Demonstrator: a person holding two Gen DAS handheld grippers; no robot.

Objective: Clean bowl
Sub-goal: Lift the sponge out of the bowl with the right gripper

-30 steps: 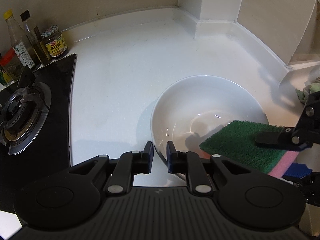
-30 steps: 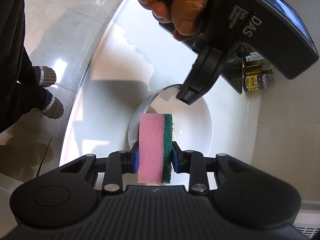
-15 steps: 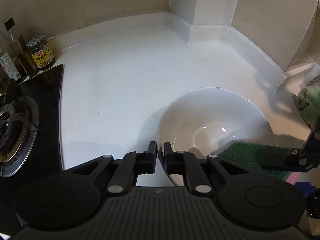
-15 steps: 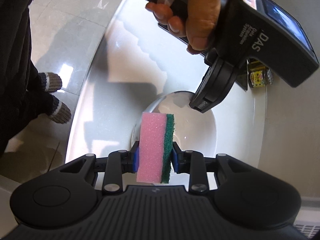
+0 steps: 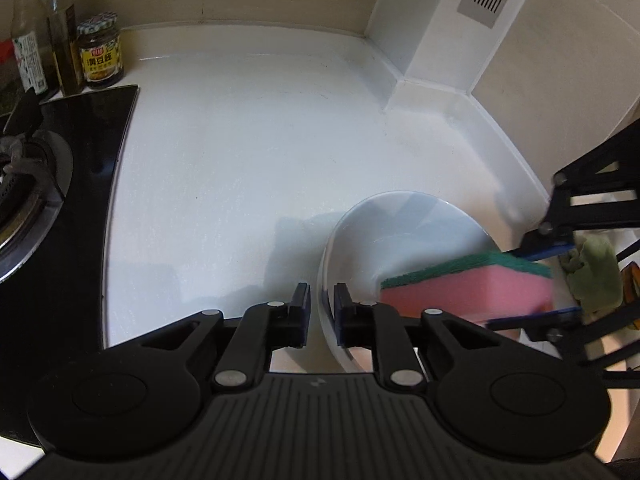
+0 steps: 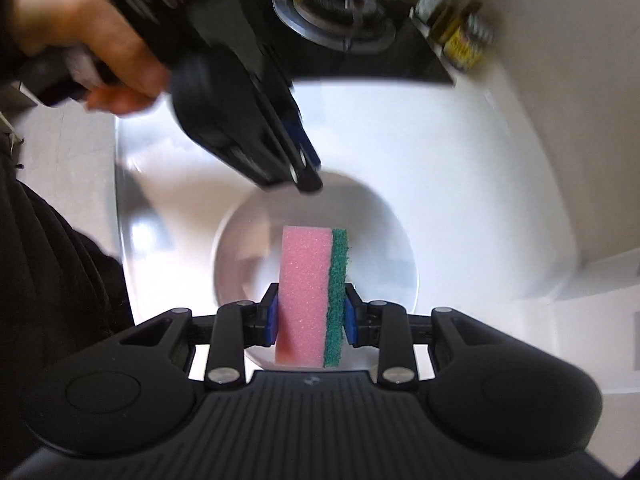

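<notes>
Fingers of the left gripper are standing apart, having just been opening, and I am seeing the near rim of the white bowl passing through the gap between them. The outer pad is standing clear of the rim; the inner pad is sitting just beside it, inside the bowl wall. I am reading this as no clamp on the rim.

I am watching the right gripper clamping a sponge between its blue pads. The pink foam face is bearing on one pad and the green scouring layer on the other. The sponge is projecting forward over the bowl's interior. Whether its far end is touching the bowl surface, I cannot tell.

The bowl is resting upright on the white countertop, near the corner where the raised white backsplash is turning. In the right wrist view, the person's left hand is gripping the handle of the left gripper, whose tips are reaching the bowl's far rim; this part is blurred.

A black gas hob is lying well apart from the bowl, at the counter's left. A labelled jar and two bottles are standing behind the hob against the wall. A green cloth is lying beyond the bowl, at the right edge.
</notes>
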